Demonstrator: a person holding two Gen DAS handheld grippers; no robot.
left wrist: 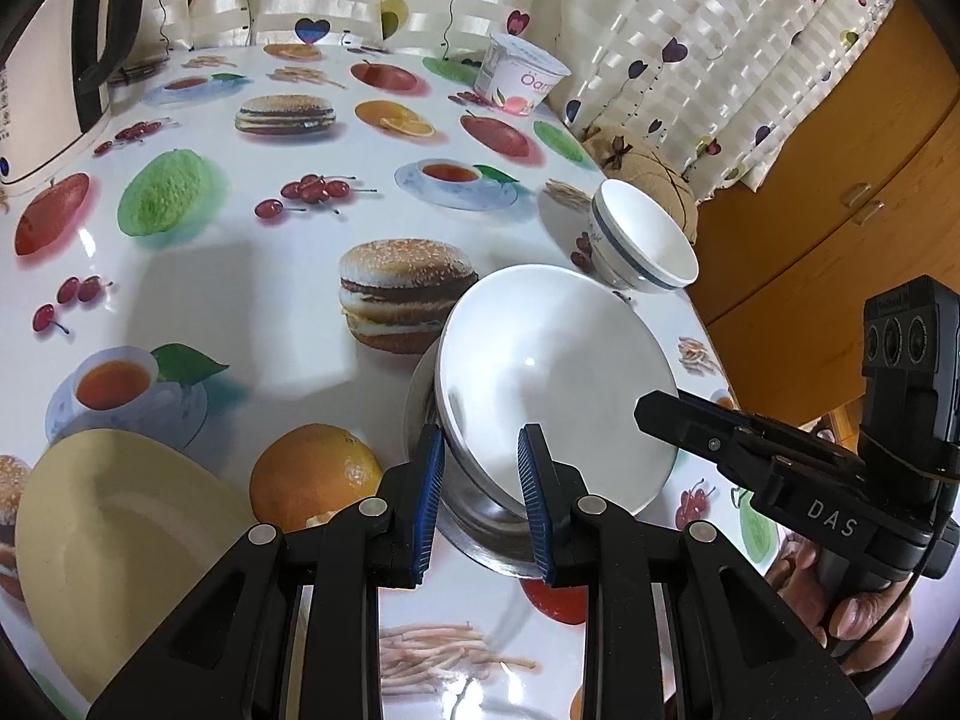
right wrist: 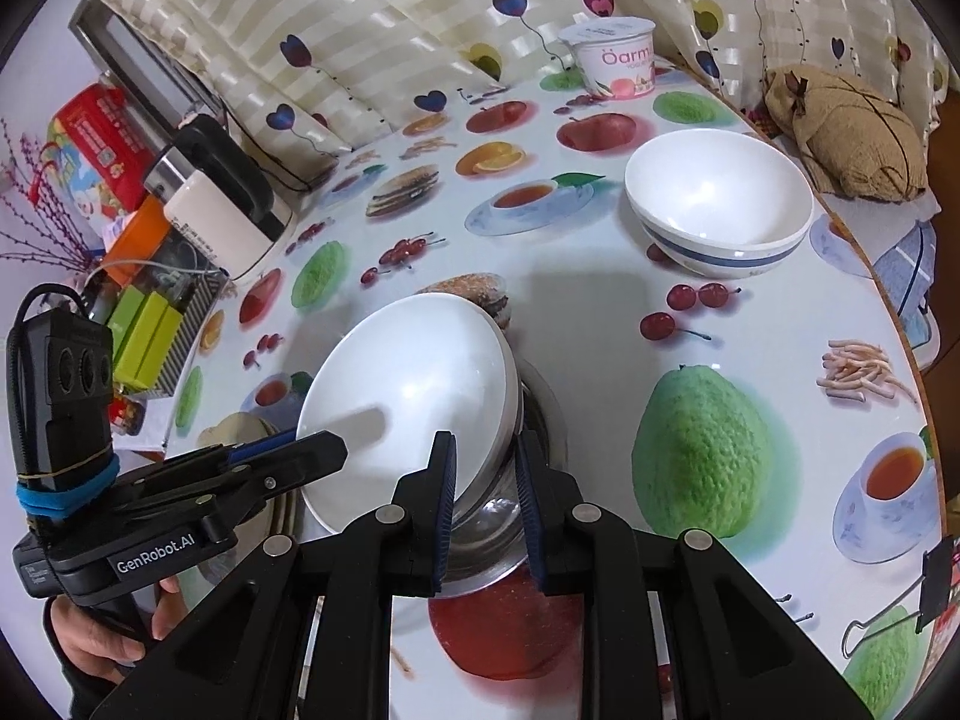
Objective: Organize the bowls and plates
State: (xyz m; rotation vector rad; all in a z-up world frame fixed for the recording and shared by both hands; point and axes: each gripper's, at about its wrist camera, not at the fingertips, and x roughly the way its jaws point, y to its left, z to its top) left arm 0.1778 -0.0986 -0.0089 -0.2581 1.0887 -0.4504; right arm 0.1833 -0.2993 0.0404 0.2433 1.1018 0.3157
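A plain white bowl [left wrist: 552, 384] [right wrist: 408, 396] sits tilted inside a steel bowl [left wrist: 474, 516] [right wrist: 486, 516] on the fruit-print tablecloth. My left gripper [left wrist: 480, 480] has its fingers on either side of the white bowl's near rim, with a gap showing. My right gripper [right wrist: 483, 480] straddles the other rim of the white bowl and the steel bowl's edge, its fingers also apart. A white bowl with a blue band [left wrist: 642, 240] [right wrist: 717, 204] stands upright farther back. A pale yellow plate [left wrist: 114, 546] lies at the near left.
A yoghurt tub [left wrist: 519, 75] [right wrist: 615, 57] stands at the back by the curtain. A white kettle [left wrist: 54, 78] [right wrist: 222, 204] stands at the left with boxes beside it. A brown sack [right wrist: 852, 132] lies off the table's right edge. A binder clip [right wrist: 936, 588] lies at the near right.
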